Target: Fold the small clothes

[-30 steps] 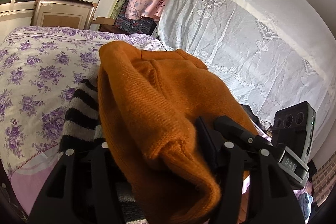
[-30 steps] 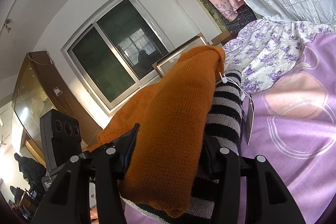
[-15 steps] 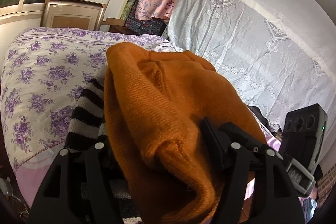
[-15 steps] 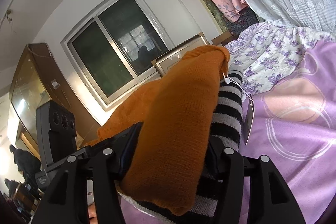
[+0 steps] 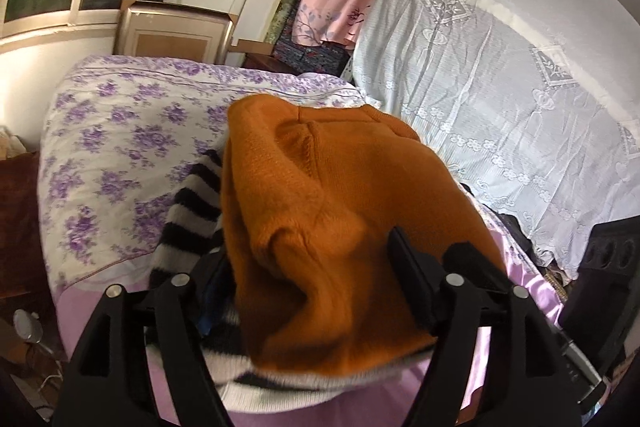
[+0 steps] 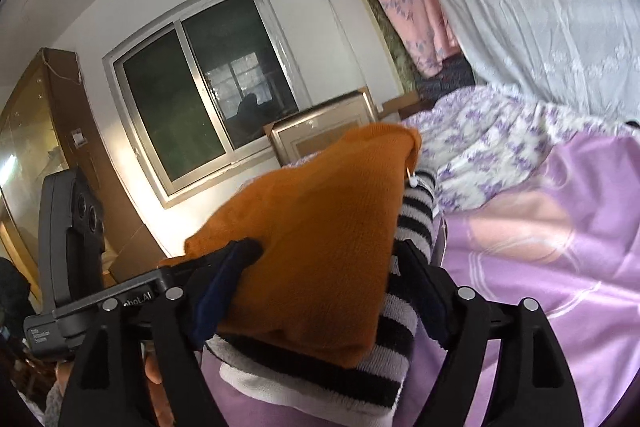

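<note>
Plainly the orange knit (image 5: 320,211) is the thing in hand: a small garment, already doubled over, lying on top of a black-and-white striped piece (image 5: 192,211) on the lilac sheet (image 6: 560,267) of the bed. From the left wrist its folded bulk fills the space between that gripper's arms; from the right wrist it runs away toward a corner with a white tag pin, the stripes showing beneath and beside it.

Both grippers have just been opening. The left gripper (image 5: 308,267) stands with its fingers apart, the orange knit still between them, the right-hand pad close against the cloth; whether it still presses I cannot tell. The right gripper (image 6: 324,263) likewise has its fingers spread wide, with the orange fold and the striped piece between them, and seems to be letting go.

I judge this the release at the end of a fold: the orange knit is laid down on the striped piece. Next, both grippers need to draw back clear of the orange knit without dragging its top layer, then check that the fold lies flat before taking a fresh edge.

Beyond the orange knit lie a purple-flowered quilt (image 5: 120,147) and a white lace drape (image 5: 500,87).
</note>
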The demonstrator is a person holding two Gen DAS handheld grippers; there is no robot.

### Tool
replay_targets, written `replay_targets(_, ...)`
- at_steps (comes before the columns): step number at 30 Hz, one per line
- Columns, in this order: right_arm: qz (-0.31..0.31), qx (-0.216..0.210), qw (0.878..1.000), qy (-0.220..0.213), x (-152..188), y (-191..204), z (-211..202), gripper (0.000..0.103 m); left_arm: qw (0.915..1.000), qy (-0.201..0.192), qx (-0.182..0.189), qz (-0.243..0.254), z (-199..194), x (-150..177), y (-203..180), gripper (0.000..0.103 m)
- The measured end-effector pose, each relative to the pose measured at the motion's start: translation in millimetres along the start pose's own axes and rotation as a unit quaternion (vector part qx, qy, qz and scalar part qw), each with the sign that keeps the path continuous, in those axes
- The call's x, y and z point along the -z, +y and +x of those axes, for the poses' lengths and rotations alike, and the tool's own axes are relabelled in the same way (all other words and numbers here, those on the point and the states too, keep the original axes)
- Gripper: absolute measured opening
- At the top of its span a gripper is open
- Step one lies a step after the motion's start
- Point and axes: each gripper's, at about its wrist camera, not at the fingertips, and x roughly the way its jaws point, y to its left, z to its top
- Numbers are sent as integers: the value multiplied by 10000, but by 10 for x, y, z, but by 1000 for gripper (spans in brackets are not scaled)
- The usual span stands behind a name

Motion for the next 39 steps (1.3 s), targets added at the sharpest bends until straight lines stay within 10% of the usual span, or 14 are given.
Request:
replay_targets(24,-299,364,9977,-494,53,358,-843,99,9936,-393,-937,495,-959,312,-400,93)
replay_targets(39,-564,1375,9868,-647,157,663,-1282,100,9771,-603,-1915,707,-1429,535,-544,99)
